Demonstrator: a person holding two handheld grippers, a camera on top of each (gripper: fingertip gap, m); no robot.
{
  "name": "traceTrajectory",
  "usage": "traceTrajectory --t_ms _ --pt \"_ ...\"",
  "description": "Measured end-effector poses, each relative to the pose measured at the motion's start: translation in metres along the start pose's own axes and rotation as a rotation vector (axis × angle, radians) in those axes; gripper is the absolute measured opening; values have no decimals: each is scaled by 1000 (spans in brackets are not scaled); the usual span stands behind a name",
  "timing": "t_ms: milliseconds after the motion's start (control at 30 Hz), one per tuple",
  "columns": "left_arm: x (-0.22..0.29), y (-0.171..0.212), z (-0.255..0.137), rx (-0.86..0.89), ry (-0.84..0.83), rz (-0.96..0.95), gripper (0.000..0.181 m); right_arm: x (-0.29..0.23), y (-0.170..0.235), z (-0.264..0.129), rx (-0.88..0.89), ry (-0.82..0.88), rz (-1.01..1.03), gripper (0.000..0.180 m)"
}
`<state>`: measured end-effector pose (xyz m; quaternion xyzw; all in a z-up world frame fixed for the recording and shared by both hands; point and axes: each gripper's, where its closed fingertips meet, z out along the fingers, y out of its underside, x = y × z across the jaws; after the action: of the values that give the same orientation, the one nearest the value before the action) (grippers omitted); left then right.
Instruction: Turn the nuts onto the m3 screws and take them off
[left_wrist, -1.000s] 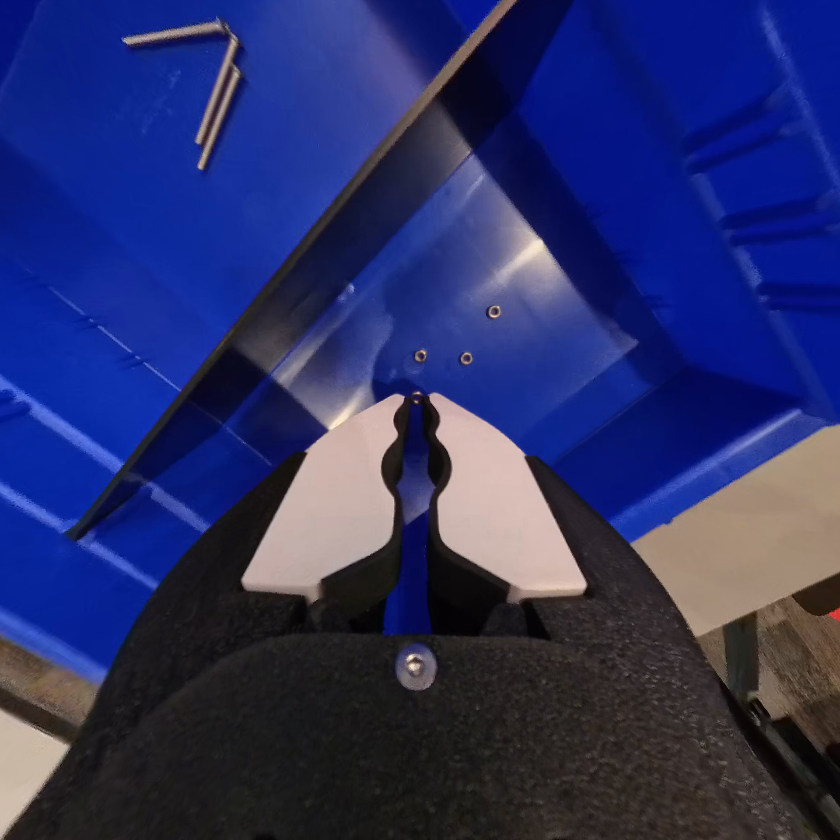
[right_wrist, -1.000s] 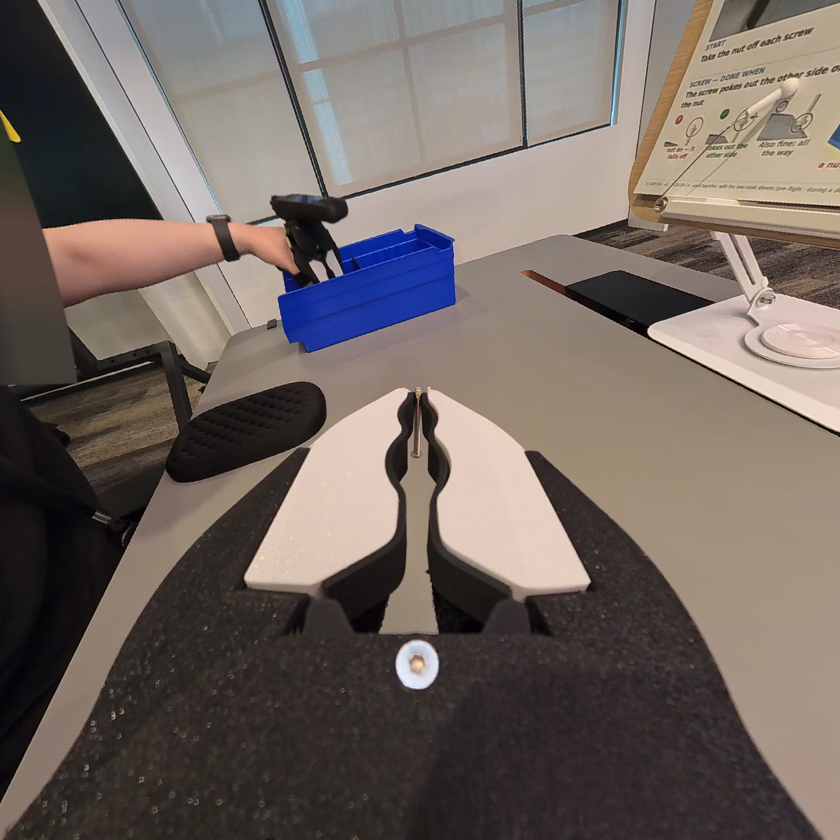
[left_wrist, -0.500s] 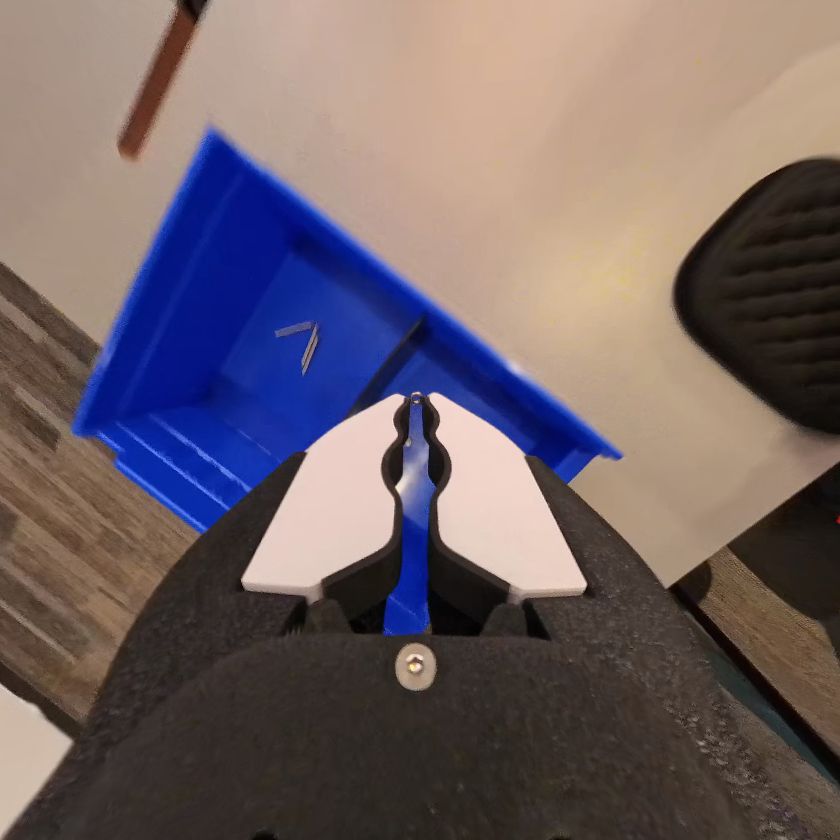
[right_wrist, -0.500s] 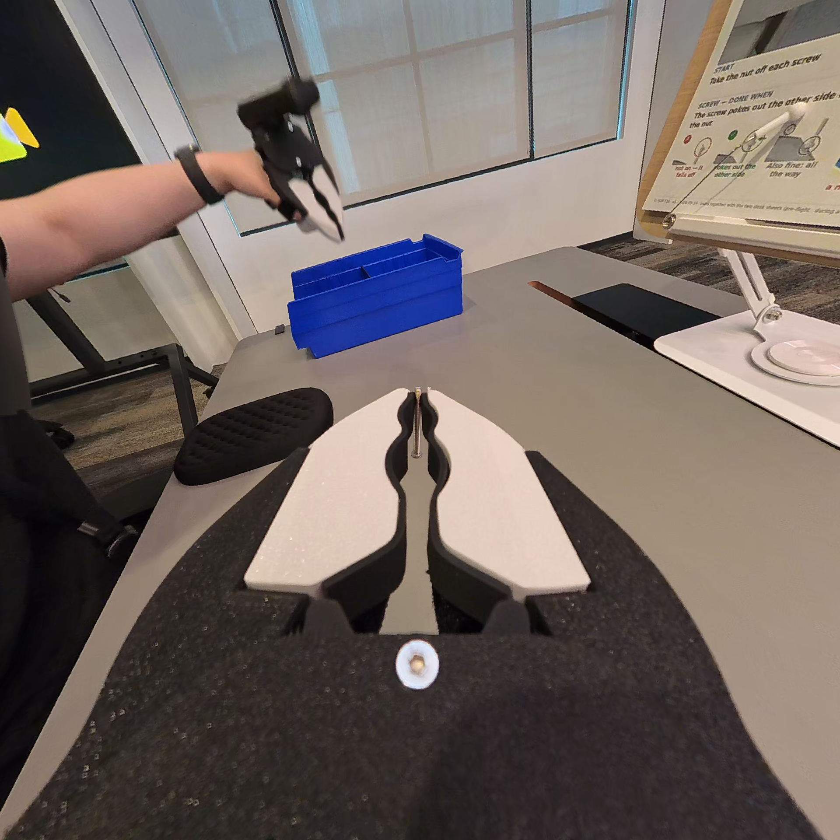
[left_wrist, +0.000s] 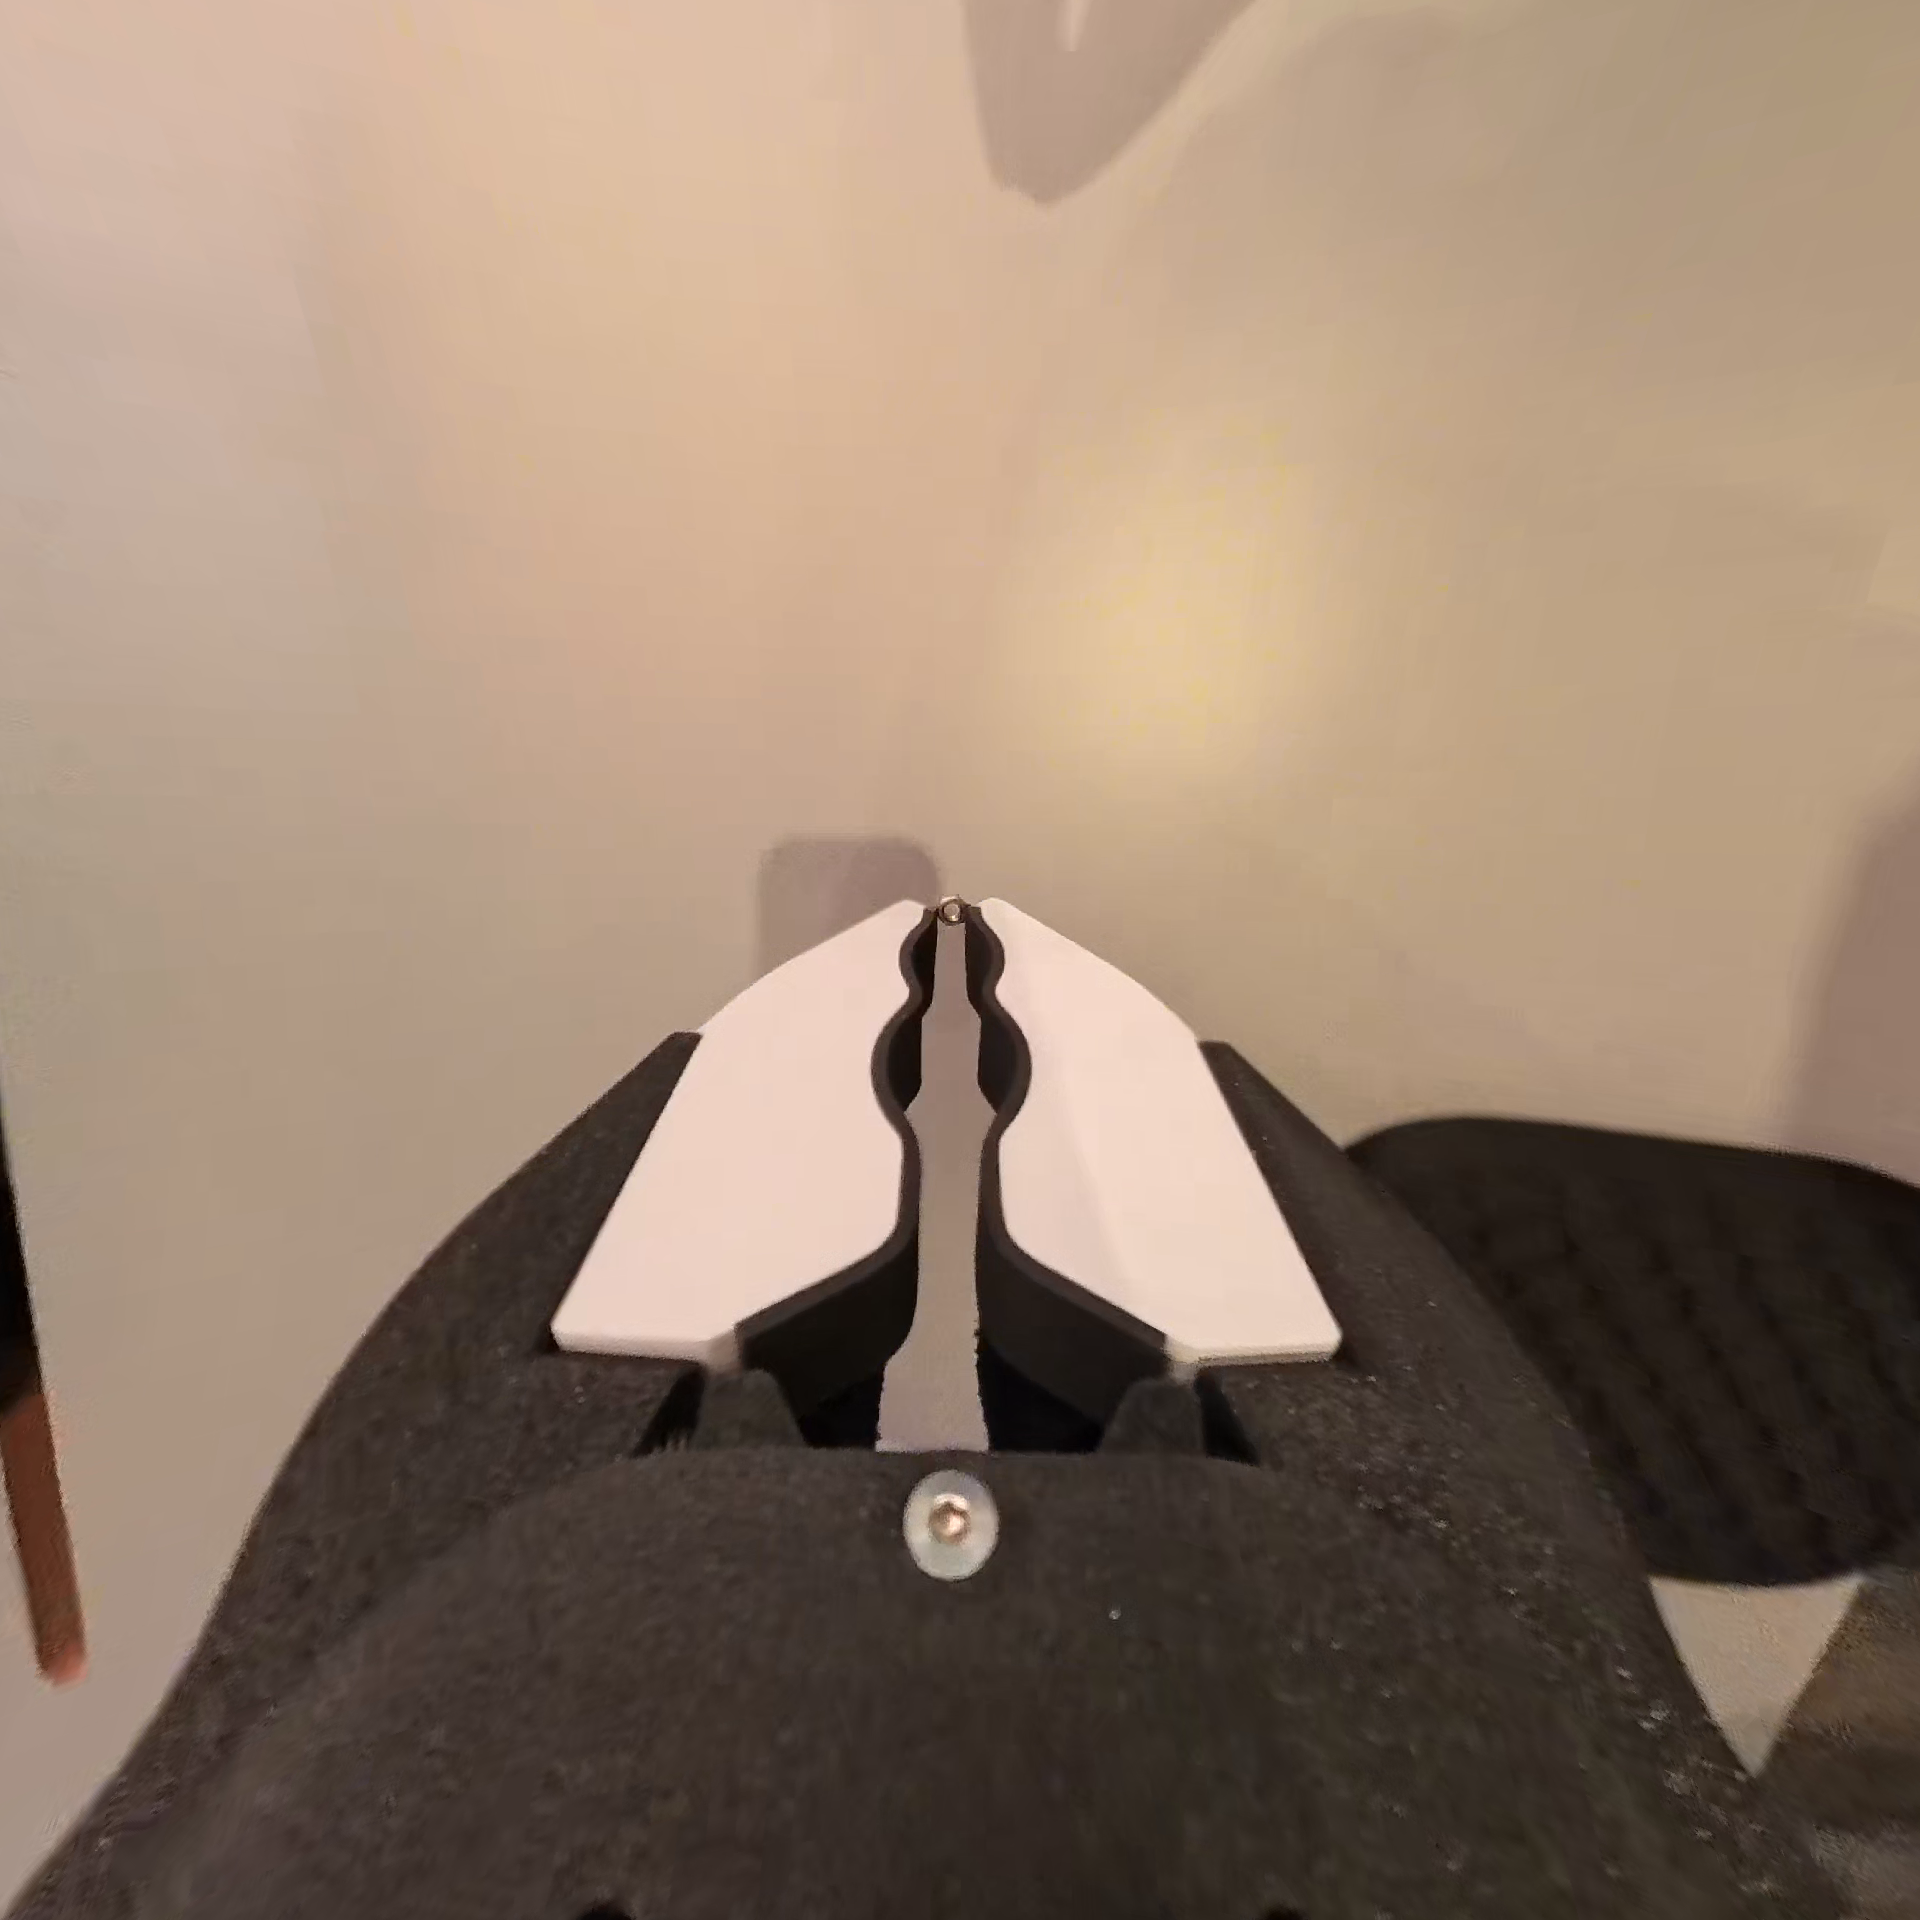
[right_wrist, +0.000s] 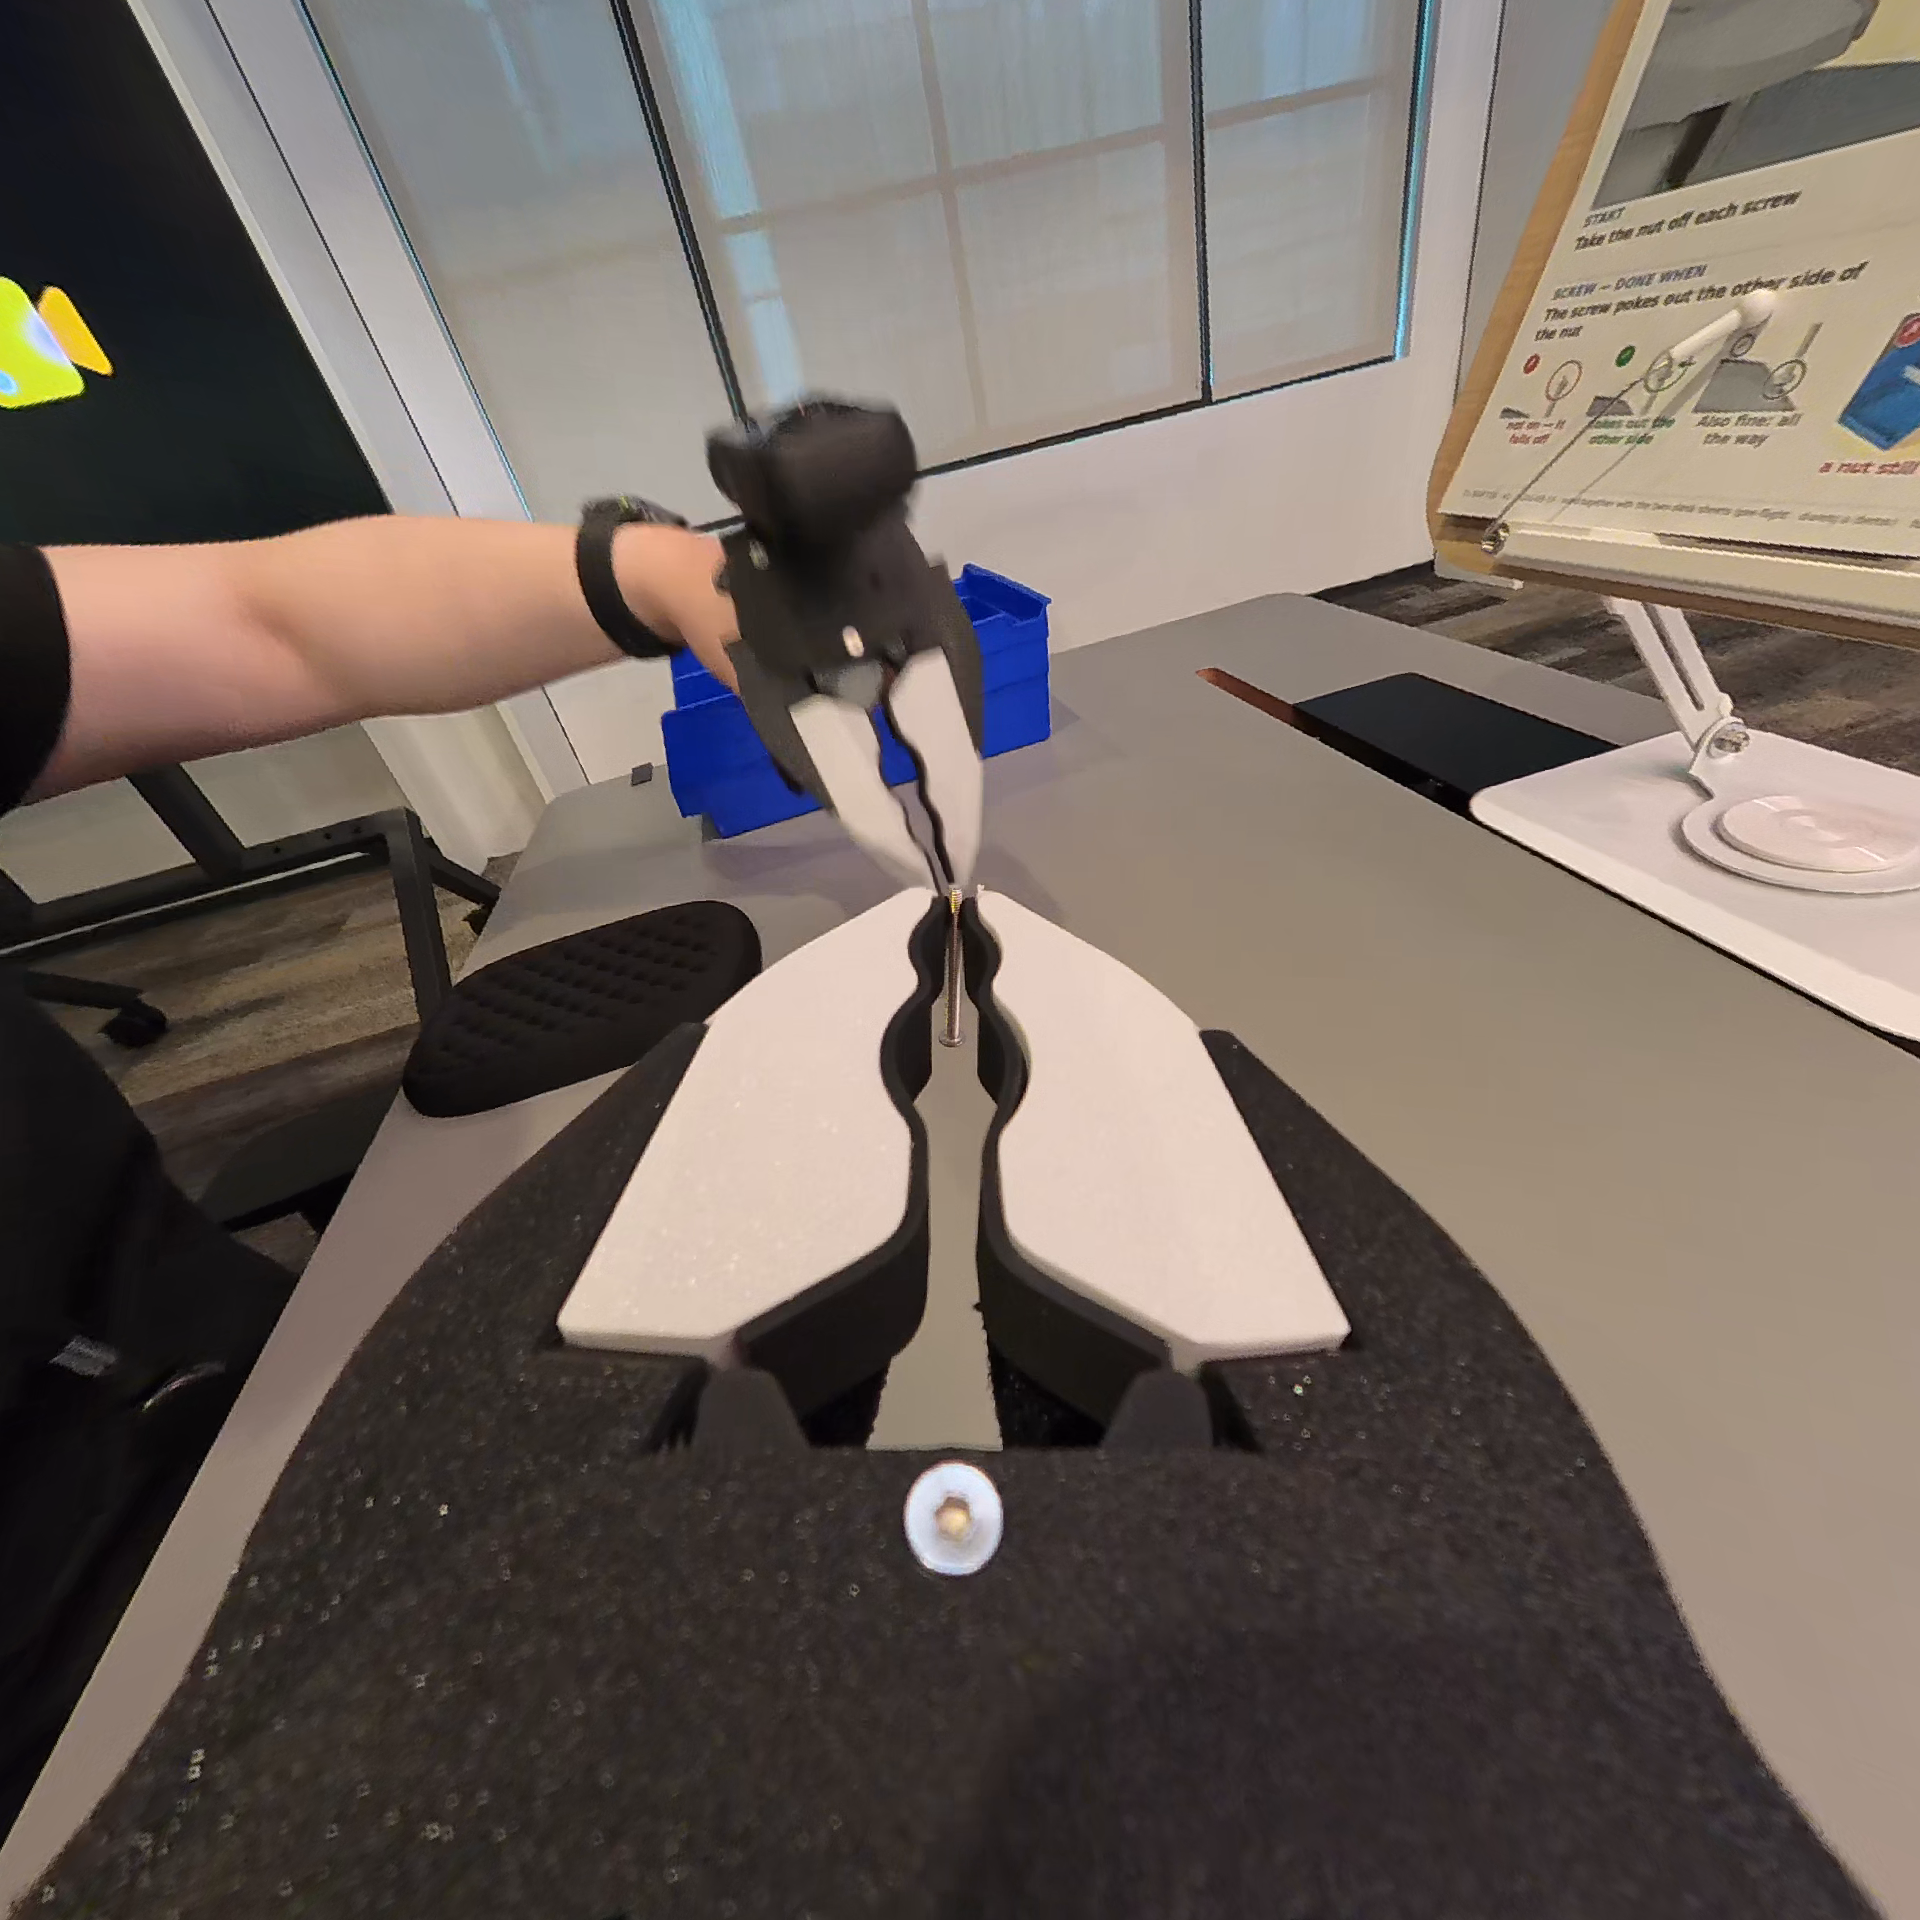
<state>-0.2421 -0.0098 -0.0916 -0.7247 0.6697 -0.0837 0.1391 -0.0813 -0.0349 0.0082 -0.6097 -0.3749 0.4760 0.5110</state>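
With the nut (left_wrist: 951, 912) pinched at the very tips of the left tool (left_wrist: 951, 920), we bring it to the screw (right_wrist: 951, 977), which the right tool (right_wrist: 951, 914) clamps along its length, tip pointing forward. In the right wrist view the left tool (right_wrist: 940, 873) comes in from above and left, its tips just beside the screw's free end; whether nut and thread already touch we cannot tell.

To start the thread cleanly, we judge that the nut's bore must sit square on the screw axis before any turn is made. Light pressure is advisable, since the grip on so small a nut is shallow and a skewed start may flick it away.

Moving rightward across the counter (right_wrist: 1351, 1039): the black wrist rest (right_wrist: 582, 1003) lies at the near left edge, the blue bin (right_wrist: 727, 748) at the far left behind the left tool, and the white stand base (right_wrist: 1662, 831) to the far right. The middle of the counter under both tools offers open room.
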Motion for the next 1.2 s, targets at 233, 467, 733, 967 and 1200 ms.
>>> traceTrajectory --t_ms 233,467,733,967,1200 --pt "1 -15 49 -99 8 57 5 5 12 4 -42 7 8 3" --pt "4 -14 62 -123 28 60 5 7 17 5 -61 8 8 3" --pt "6 -9 69 -126 41 52 5 8 15 3 -51 9 10 2" --pt "6 -11 70 -93 56 9 7 8 16 3 -53 9 9 3" --pt "-1 -12 43 28 14 -36 18 8 16 1 -56 17 1 2"
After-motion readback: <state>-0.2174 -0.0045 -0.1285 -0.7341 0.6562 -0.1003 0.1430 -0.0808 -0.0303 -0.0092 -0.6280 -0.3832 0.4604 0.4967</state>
